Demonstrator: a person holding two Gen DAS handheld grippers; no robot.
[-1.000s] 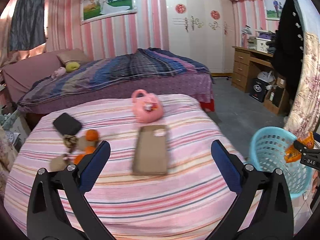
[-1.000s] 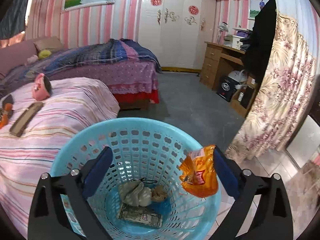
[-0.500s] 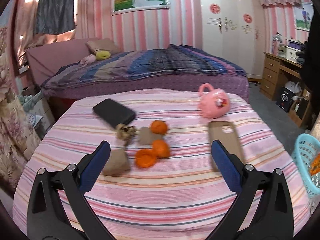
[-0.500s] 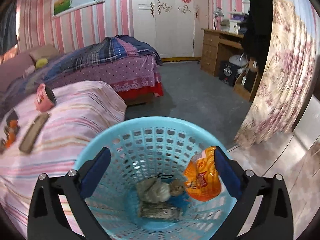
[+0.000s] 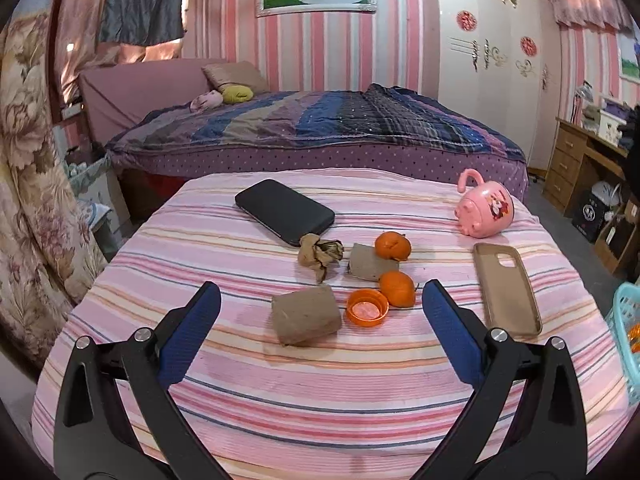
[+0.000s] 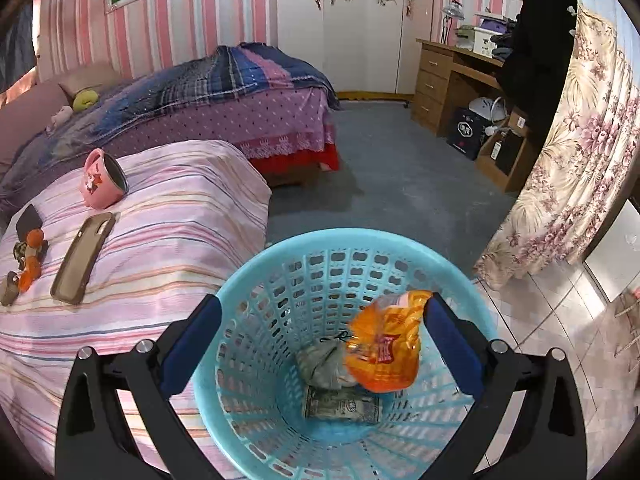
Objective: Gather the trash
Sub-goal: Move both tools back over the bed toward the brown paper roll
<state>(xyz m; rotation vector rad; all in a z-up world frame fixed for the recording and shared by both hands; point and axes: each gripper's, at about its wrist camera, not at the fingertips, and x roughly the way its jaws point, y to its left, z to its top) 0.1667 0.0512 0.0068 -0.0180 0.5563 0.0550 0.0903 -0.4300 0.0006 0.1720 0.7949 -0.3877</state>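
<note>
Right gripper (image 6: 320,344) spread wide over blue basket (image 6: 248,276), orange wrapper (image 6: 384,348) dropping in, lower centre. Left gripper (image 5: 318,316) released, empty, facing brown wad (image 5: 306,314) mid-frame on striped bed (image 5: 320,380); probably next grab.

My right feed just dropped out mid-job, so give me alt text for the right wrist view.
The right gripper, jaws open, hangs over a blue basket, with an orange snack bag against its right finger. A crumpled wad and a banknote-like paper lie in the basket; the striped bed is at left.
</note>
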